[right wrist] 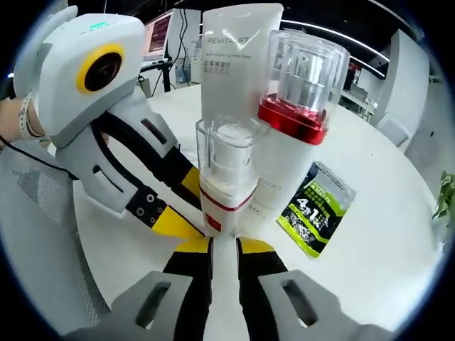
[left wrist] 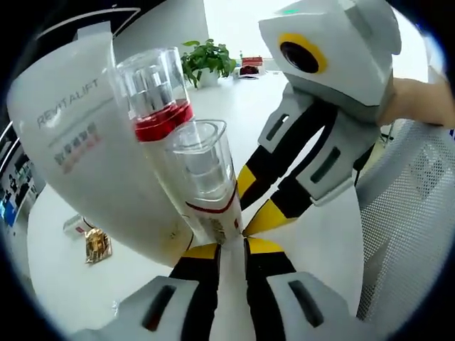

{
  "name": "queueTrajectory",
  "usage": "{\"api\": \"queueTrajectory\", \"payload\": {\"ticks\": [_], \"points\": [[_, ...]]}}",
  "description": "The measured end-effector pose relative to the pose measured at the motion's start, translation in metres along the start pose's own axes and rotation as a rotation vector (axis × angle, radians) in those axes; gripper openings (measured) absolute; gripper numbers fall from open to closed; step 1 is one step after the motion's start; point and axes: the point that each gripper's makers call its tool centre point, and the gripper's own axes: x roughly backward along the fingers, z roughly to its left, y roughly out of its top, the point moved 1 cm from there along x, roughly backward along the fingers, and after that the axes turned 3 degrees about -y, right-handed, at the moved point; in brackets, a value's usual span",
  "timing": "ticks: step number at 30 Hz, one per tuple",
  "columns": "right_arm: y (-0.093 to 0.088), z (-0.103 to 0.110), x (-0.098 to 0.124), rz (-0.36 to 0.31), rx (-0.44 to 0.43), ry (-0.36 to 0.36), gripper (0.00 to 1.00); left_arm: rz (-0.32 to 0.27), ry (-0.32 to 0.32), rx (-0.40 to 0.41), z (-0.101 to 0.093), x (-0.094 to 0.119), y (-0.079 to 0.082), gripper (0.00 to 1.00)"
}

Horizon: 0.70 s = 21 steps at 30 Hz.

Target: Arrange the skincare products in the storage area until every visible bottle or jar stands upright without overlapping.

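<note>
A small white bottle (left wrist: 204,177) (right wrist: 227,177) with a clear cap and a thin red band has its base right at the tips of both grippers. My left gripper (left wrist: 233,245) has its jaws drawn close on that base. It enters the right gripper view from the left (right wrist: 188,213). My right gripper (right wrist: 225,245) is drawn close on the same base and reaches into the left gripper view from the upper right (left wrist: 249,220). Behind stand a taller white bottle (left wrist: 153,92) (right wrist: 298,106) with a red ring and a white REVITALIFT tube (left wrist: 78,156) (right wrist: 234,50).
A white round table (left wrist: 64,277) (right wrist: 384,249) carries everything. A green sachet (right wrist: 316,209) lies beside the tall bottle, and a gold sachet (left wrist: 96,245) lies past the tube. A mesh chair (left wrist: 416,213) stands close, a potted plant (left wrist: 206,60) at the far edge. A hand (left wrist: 426,99) holds the right gripper.
</note>
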Motion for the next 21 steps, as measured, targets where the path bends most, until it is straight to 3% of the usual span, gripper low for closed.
{"api": "queueTrajectory", "payload": {"ticks": [21], "points": [[-0.0007,-0.0011,0.0005,0.007,0.009,0.003,0.14,-0.002,0.020,0.013,0.0038,0.0007,0.0013,0.08]]}}
